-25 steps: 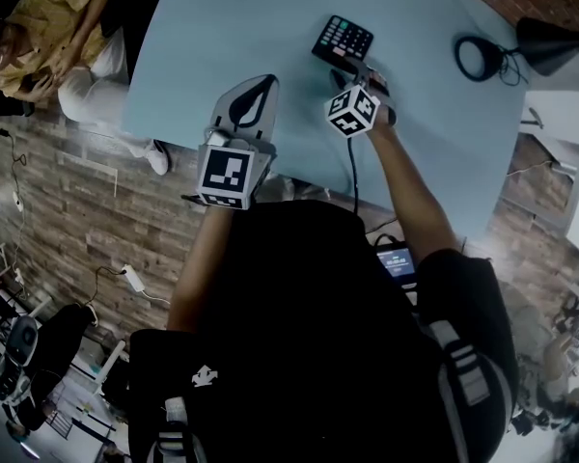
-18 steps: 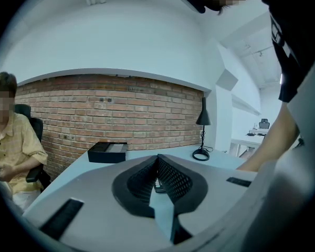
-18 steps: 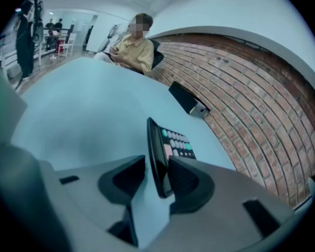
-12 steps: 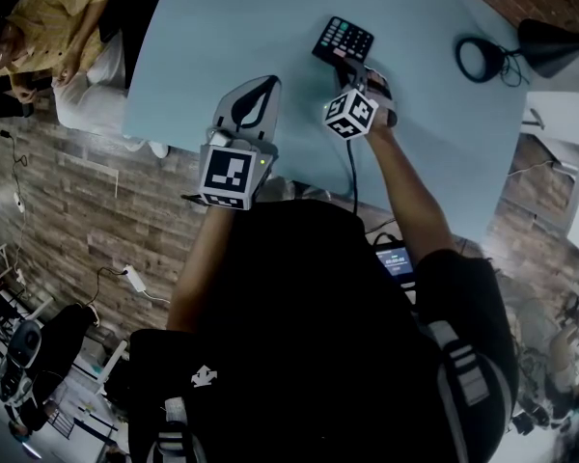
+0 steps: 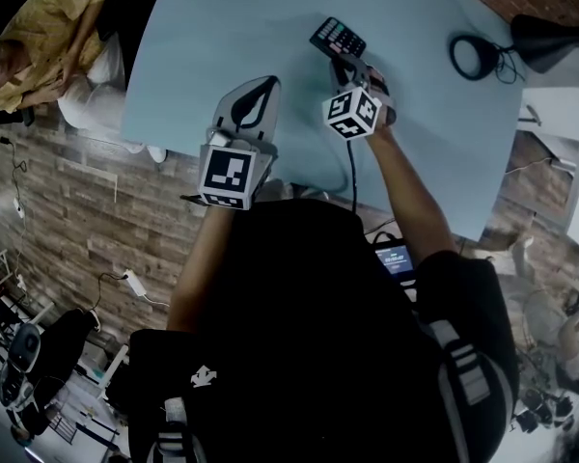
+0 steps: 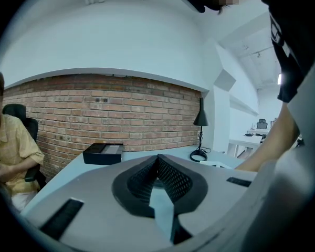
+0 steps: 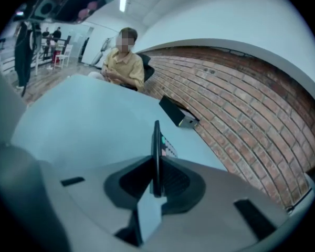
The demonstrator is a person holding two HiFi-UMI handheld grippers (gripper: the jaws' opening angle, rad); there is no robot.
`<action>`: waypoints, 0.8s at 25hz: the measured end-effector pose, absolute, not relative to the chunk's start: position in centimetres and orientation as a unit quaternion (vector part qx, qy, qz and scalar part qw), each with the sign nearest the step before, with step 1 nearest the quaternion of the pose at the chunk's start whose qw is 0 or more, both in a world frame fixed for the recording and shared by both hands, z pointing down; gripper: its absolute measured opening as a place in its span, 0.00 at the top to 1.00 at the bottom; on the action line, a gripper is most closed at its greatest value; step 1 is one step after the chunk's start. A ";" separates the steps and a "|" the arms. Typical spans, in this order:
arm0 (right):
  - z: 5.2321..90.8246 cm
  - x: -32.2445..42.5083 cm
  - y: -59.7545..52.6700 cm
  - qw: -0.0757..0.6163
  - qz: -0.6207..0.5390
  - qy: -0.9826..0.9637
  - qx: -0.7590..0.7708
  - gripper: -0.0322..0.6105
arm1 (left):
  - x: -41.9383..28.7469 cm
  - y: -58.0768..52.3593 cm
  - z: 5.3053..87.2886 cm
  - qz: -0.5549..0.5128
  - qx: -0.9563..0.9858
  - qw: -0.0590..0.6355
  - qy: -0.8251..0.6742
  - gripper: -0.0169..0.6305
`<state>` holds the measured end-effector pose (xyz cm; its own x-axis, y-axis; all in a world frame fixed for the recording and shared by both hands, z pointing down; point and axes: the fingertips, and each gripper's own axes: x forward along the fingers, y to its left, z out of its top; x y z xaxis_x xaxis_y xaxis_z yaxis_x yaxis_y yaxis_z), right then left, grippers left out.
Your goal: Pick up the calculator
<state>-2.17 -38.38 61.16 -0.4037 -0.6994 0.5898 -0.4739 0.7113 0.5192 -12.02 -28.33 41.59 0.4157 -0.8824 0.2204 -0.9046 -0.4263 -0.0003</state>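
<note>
The right claw (image 5: 345,66) is closing on the calculator (image 5: 338,39). In the right gripper view the right claw (image 7: 156,168) has the calculator (image 7: 156,140) standing edge-on between its two pads, both pads against its faces, and a strip of coloured keys shows on its right side. In the head view the claw holds the near end of the calculator, which sits tilted in the upper middle of the frame over the pale blue counter (image 5: 222,27). No view settles whether its far end touches the counter. The marker cube (image 5: 353,111) of this claw lies just below it in the frame, and the person's forearm runs down from there.

The left claw (image 5: 267,80) is left of centre in the head view, well apart from the calculator. Its jaws are together at the tips. The left gripper view shows the left claw (image 6: 158,159) with nothing between the pads, only counter (image 6: 84,172) beyond.

Further out, a black desk lamp's ring base (image 5: 475,56) rests at the upper right of the counter, and the lamp (image 6: 200,121) stands upright before a brick wall (image 6: 121,109). A black box (image 7: 177,112) lies on the counter near that wall. A seated person in a yellow shirt (image 5: 48,27) is at the upper left, beside the counter's edge.
</note>
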 end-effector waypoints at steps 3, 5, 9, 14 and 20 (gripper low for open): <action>59.5 -2.5 -37.9 0.379 -0.095 -0.846 0.362 0.88 | -12.1 -28.3 41.4 0.092 0.840 0.058 -0.532 0.97; 58.1 -2.9 -37.7 0.352 -0.078 -0.858 0.364 0.88 | -12.1 -28.5 41.3 0.091 0.840 0.057 -0.532 0.97; 54.7 -3.8 -37.7 0.285 -0.041 -0.884 0.368 0.88 | -11.7 -29.1 41.4 0.089 0.842 0.056 -0.530 0.97; 50.0 -3.7 -36.6 0.205 0.017 -0.905 0.373 0.88 | -11.3 -29.2 41.0 0.082 0.841 0.055 -0.531 0.97; 45.9 -3.3 -34.8 0.141 0.040 -0.916 0.375 0.88 | -11.5 -28.7 41.0 0.078 0.838 0.059 -0.536 0.97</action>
